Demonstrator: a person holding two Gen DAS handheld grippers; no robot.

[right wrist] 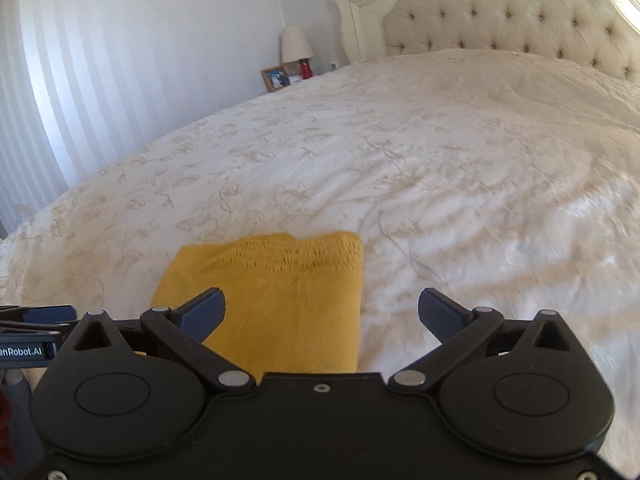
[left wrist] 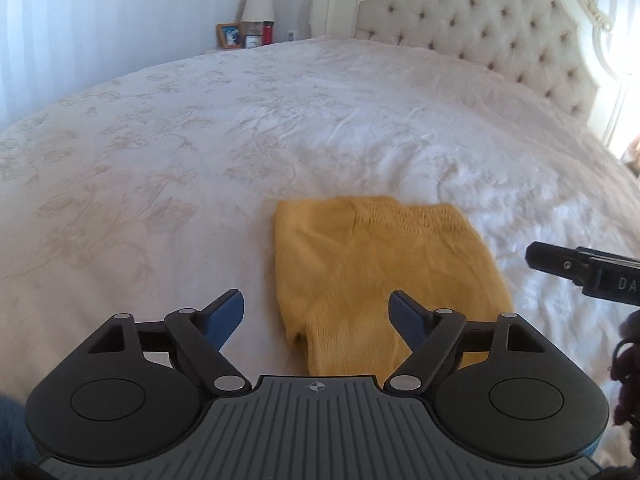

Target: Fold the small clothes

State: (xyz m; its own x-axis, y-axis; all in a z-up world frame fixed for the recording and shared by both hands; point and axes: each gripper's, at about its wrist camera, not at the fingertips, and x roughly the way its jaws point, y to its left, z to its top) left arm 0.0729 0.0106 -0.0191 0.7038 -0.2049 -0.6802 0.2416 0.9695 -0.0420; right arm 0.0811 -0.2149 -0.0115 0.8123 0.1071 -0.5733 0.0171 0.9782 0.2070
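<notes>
A small yellow knitted garment lies folded into a compact rectangle on the white bedspread. It also shows in the right wrist view. My left gripper is open and empty, just above the garment's near left edge. My right gripper is open and empty, over the garment's near right edge. One finger of the right gripper shows at the right of the left wrist view. Part of the left gripper shows at the left edge of the right wrist view.
A tufted cream headboard stands at the far end of the bed. A nightstand holds a lamp, a framed photo and a red bottle. A striped wall runs along the left.
</notes>
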